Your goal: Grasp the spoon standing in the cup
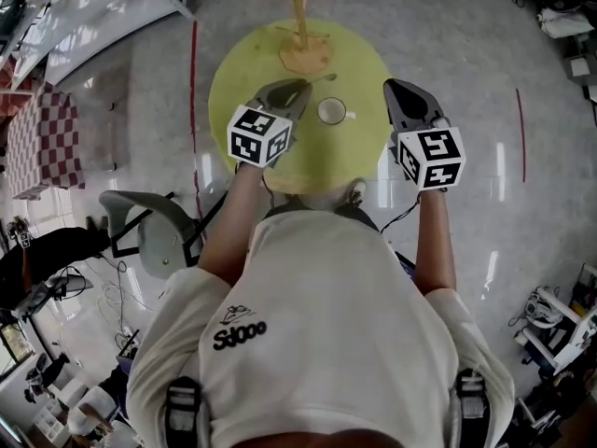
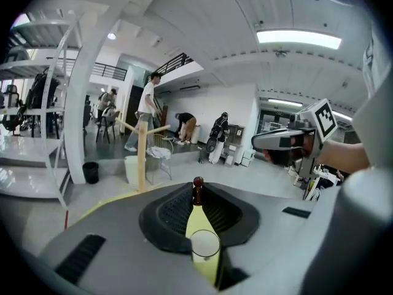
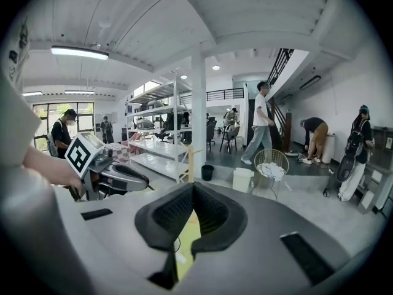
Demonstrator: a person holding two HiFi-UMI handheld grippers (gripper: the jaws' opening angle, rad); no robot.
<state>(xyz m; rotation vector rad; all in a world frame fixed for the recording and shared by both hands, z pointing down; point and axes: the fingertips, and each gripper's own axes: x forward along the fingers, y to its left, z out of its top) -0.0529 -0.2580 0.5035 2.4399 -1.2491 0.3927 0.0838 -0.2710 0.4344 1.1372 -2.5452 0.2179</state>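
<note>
A white cup [image 1: 331, 111] stands near the middle of the round yellow-green table [image 1: 242, 73]. The spoon's thin handle [image 1: 322, 79] leans out of it toward the far left. In the left gripper view the spoon's brown handle end [image 2: 197, 192] sits pinched at the jaw tips, with the cup's rim [image 2: 205, 246] right below the gap. My left gripper [image 1: 300, 86] [image 2: 197, 186] is shut on that handle. My right gripper [image 1: 396, 87] [image 3: 193, 186] hovers over the table's right edge, its pads meeting with nothing between them.
A wooden stand [image 1: 300, 21] [image 2: 142, 155] rises from a base at the table's far side. A grey chair [image 1: 154, 227] stands at the left by the person's arm. Several people, a white bin [image 2: 132, 168] and shelving [image 3: 153, 134] are in the background.
</note>
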